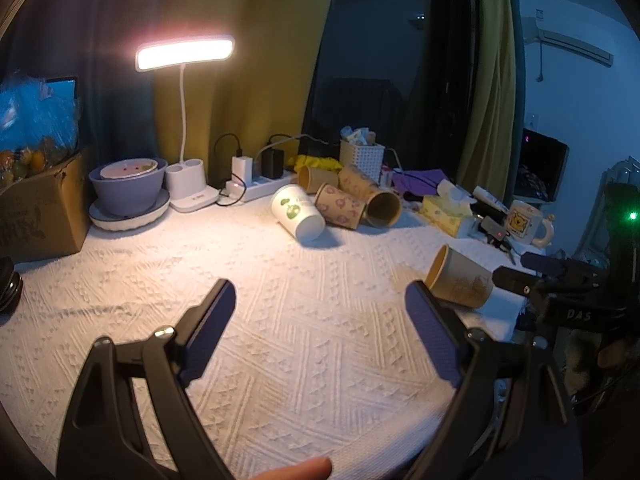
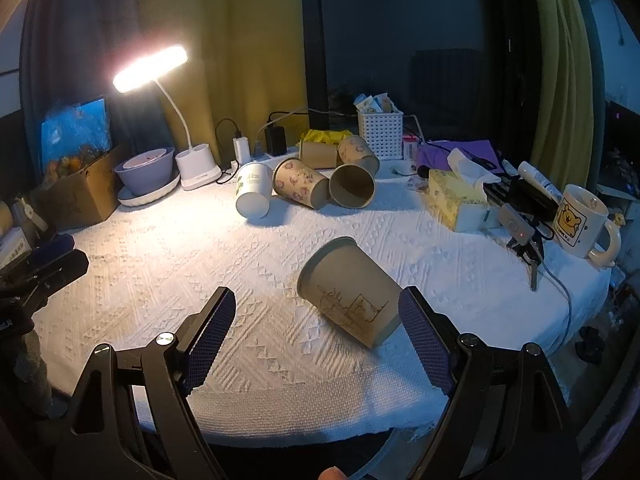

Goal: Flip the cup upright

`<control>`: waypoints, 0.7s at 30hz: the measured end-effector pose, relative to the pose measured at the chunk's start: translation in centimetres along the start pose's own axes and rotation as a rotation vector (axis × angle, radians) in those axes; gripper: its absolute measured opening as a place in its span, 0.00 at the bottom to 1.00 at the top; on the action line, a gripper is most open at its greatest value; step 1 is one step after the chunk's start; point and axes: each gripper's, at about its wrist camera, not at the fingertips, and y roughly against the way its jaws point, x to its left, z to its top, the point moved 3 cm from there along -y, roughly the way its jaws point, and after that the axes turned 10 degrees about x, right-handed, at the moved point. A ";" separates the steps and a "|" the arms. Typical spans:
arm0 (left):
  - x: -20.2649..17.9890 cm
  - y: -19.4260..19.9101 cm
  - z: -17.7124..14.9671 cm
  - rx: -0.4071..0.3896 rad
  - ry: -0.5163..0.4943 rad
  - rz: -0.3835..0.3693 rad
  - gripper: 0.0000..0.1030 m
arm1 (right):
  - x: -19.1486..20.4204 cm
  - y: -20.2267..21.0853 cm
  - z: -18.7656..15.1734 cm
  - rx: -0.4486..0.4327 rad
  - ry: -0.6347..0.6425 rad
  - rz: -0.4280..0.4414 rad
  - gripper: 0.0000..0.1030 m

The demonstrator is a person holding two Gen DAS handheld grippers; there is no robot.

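A tan paper cup [image 2: 352, 292] with a line drawing lies on its side on the white tablecloth [image 2: 248, 248], mouth toward the far left. My right gripper [image 2: 318, 300] is open and empty, with the cup's base just inside its right finger. In the left wrist view the same cup [image 1: 460, 278] lies beyond the right finger. My left gripper [image 1: 320, 292] is open and empty over bare cloth. The right gripper also shows in the left wrist view [image 1: 524, 276] behind the cup.
Several more paper cups lie tipped at the back: a white one [image 2: 252, 194], a patterned one [image 2: 302, 184] and a brown one [image 2: 354, 184]. A desk lamp [image 2: 152, 68], bowl [image 2: 146, 172], power strip, white basket [image 2: 380, 128], tissue box [image 2: 456, 196] and mug [image 2: 584, 220] line the back and right.
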 end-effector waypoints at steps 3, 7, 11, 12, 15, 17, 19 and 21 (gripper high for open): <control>0.0 0.1 0.0 -0.001 -0.001 -0.002 0.85 | 0.1 0.2 0.0 -0.007 0.000 0.000 0.84; -0.1 0.2 -0.1 -0.003 -0.001 -0.001 0.85 | 0.0 0.5 0.1 -0.014 -0.001 0.000 0.84; -0.3 0.2 -0.1 0.000 -0.002 0.000 0.85 | -0.1 0.6 0.1 -0.016 0.000 -0.001 0.84; -0.3 0.3 -0.1 0.000 -0.004 0.000 0.85 | -0.1 0.6 0.1 -0.017 0.000 -0.002 0.84; -0.5 0.5 0.0 -0.002 -0.006 -0.001 0.85 | -0.1 0.6 0.2 -0.017 -0.001 -0.001 0.84; -0.6 0.6 0.1 -0.002 -0.006 -0.002 0.85 | -0.1 0.7 0.2 -0.019 0.000 -0.002 0.84; -0.6 0.6 0.1 -0.002 -0.006 -0.002 0.85 | -0.1 0.7 0.2 -0.021 0.000 -0.002 0.84; -0.6 0.6 0.0 -0.003 -0.006 -0.002 0.85 | -0.2 0.9 0.2 -0.025 0.000 -0.002 0.84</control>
